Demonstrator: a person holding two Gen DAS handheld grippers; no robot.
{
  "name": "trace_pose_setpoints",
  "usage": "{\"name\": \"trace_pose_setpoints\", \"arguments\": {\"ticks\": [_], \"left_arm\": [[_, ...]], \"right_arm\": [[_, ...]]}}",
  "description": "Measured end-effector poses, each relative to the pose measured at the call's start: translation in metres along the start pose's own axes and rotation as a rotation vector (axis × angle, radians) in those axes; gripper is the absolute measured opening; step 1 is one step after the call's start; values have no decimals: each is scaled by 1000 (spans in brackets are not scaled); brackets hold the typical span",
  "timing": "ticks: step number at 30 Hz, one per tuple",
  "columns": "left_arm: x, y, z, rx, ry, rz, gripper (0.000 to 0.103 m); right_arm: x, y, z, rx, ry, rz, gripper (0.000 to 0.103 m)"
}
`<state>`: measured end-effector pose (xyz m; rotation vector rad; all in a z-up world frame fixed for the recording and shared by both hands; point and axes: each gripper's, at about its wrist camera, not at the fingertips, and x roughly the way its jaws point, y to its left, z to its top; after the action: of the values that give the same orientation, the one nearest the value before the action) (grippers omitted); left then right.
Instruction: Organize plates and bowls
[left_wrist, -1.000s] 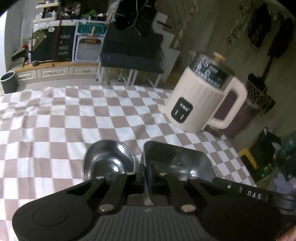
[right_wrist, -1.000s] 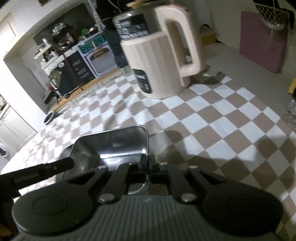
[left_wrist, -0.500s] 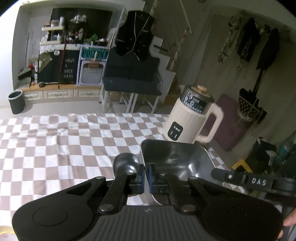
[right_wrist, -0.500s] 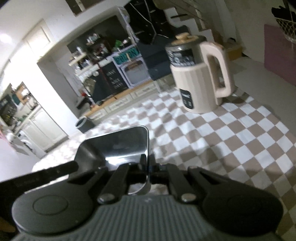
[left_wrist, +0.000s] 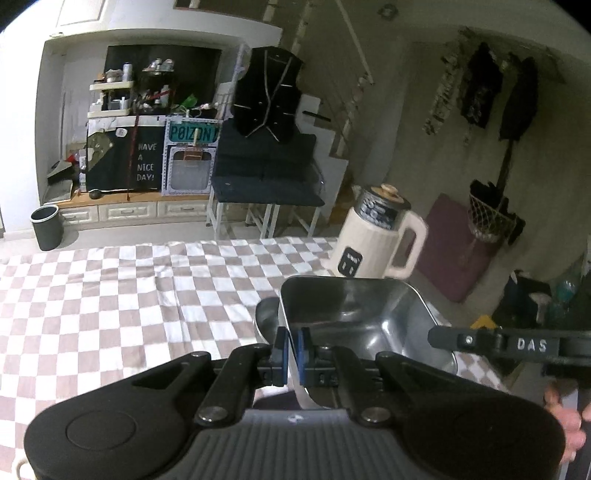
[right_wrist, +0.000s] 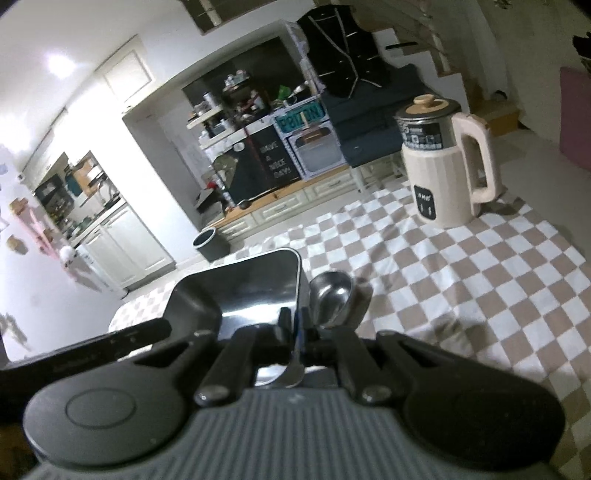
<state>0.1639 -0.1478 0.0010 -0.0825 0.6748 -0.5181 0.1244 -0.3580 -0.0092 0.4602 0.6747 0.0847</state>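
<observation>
A rectangular steel tray (left_wrist: 354, 317) hangs in the air, held from both sides. My left gripper (left_wrist: 291, 349) is shut on its left rim. My right gripper (right_wrist: 295, 326) is shut on its right rim, and the tray (right_wrist: 251, 291) fills the left of the right wrist view. A round steel bowl (right_wrist: 330, 295) sits on the checkered tablecloth below the tray; in the left wrist view only its edge (left_wrist: 265, 318) shows behind the tray. The other gripper's black arm (left_wrist: 517, 345) crosses the right side.
A cream electric kettle (left_wrist: 376, 240) stands at the table's far right corner, also in the right wrist view (right_wrist: 443, 162). The checkered tablecloth (left_wrist: 110, 295) spreads left. Beyond the table are a grey bin (left_wrist: 46, 227), shelves and a dark chair.
Both grippers have risen with the tray, lifting it well above the table. The bowl and kettle look smaller and farther below.
</observation>
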Motion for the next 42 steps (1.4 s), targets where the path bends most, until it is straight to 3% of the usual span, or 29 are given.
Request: {"name": "trace_pose_setpoints", "arguments": {"ticks": [6, 10, 16, 31, 42], "left_arm": [[12, 7, -27, -9, 44, -12, 6], [34, 16, -44, -54, 129, -13, 7], [52, 19, -54, -26, 197, 12, 7], [86, 19, -64, 8, 270, 21, 8], [98, 30, -69, 11, 315, 44, 7]], "right_arm": [[17, -3, -14, -24, 88, -36, 4], [34, -4, -22, -56, 154, -88, 3], [53, 1, -31, -85, 211, -131, 3], [75, -6, -33, -78, 254, -206, 4], [82, 3, -34, -106, 283, -201, 4]]}}
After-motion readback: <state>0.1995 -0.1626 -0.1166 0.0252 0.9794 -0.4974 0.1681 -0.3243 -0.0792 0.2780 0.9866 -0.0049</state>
